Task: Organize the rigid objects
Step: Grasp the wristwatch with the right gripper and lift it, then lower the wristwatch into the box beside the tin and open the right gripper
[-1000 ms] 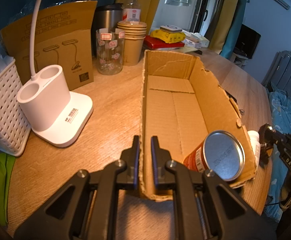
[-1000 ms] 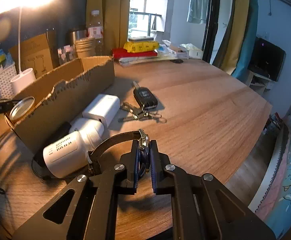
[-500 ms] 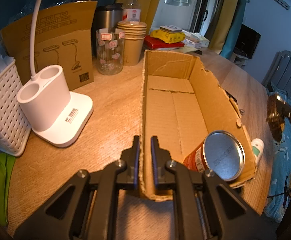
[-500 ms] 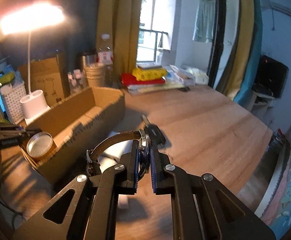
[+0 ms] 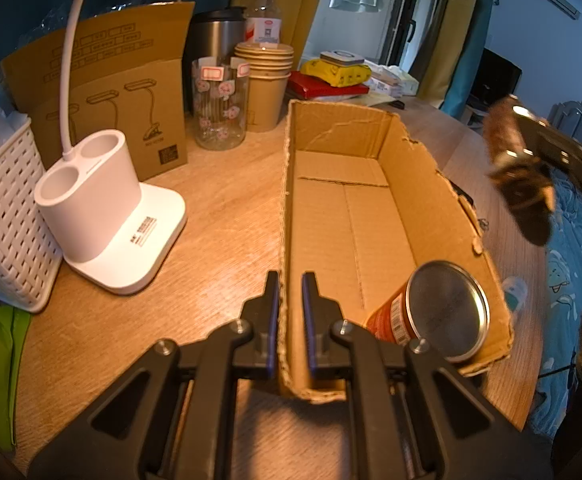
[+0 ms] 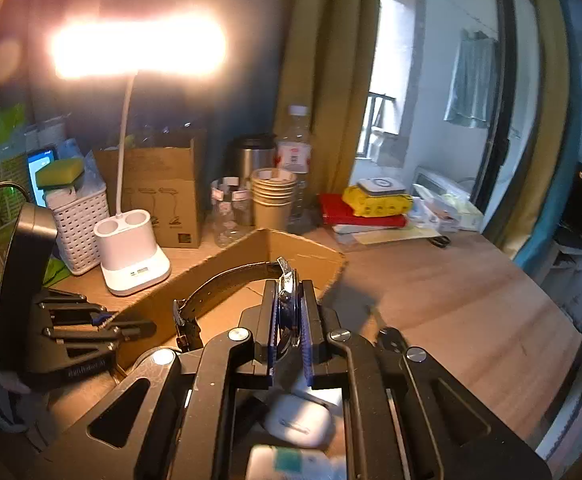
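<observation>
My left gripper [image 5: 291, 296] is shut on the near left wall of the open cardboard box [image 5: 351, 208]. An orange can with a silver lid [image 5: 445, 316] lies in the box's near right corner. My right gripper [image 6: 289, 296] is shut on a wristwatch [image 6: 287, 280], held in the air over the box's [image 6: 303, 248] right wall. The dark strap [image 6: 227, 284] arcs out to the left. In the left wrist view the watch [image 5: 507, 136] shows blurred at the right. Below the right gripper lie a white earbud case [image 6: 299, 420] and a white bottle [image 6: 291, 464].
Left of the box stand a white lamp base [image 5: 99, 204] and a white basket [image 5: 3, 216]. Behind it are a glass jar [image 5: 221, 104], stacked paper cups [image 5: 265, 84], a steel mug and stacked books [image 5: 331, 80]. A key fob [image 6: 391, 336] lies on the wooden table.
My right gripper has lifted the watch off the table and carried it up toward the box. The left gripper has kept its grip on the box wall.
</observation>
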The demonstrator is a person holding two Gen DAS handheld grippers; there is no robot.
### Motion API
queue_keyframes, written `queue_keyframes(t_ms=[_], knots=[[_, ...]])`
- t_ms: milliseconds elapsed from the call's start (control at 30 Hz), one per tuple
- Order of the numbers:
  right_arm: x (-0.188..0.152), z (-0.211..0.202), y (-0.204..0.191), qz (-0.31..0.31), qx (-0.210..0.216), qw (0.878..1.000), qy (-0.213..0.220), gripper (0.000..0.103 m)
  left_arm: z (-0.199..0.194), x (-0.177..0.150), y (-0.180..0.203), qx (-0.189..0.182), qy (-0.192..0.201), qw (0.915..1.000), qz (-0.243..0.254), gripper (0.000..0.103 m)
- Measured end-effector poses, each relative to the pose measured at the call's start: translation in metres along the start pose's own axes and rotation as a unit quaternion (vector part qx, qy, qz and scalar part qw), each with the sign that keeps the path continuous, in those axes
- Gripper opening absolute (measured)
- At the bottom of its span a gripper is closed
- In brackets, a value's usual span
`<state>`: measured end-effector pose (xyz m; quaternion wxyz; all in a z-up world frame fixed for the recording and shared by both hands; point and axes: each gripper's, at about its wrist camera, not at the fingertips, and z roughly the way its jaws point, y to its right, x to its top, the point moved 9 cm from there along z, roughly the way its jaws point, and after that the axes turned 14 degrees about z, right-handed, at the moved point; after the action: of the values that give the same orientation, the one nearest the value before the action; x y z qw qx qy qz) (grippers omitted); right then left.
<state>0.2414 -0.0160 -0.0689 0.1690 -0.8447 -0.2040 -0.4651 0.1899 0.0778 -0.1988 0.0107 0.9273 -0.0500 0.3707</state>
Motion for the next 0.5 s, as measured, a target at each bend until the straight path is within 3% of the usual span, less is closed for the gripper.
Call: queue_keyframes(t_ms=[500], knots=[[-0.017,0.056,-0.029,0.024,0.04,0.997,-0.066,0.011,0.001,0.0,-0.001,-0.001,0.0,1.0,-0.004,0.01]])
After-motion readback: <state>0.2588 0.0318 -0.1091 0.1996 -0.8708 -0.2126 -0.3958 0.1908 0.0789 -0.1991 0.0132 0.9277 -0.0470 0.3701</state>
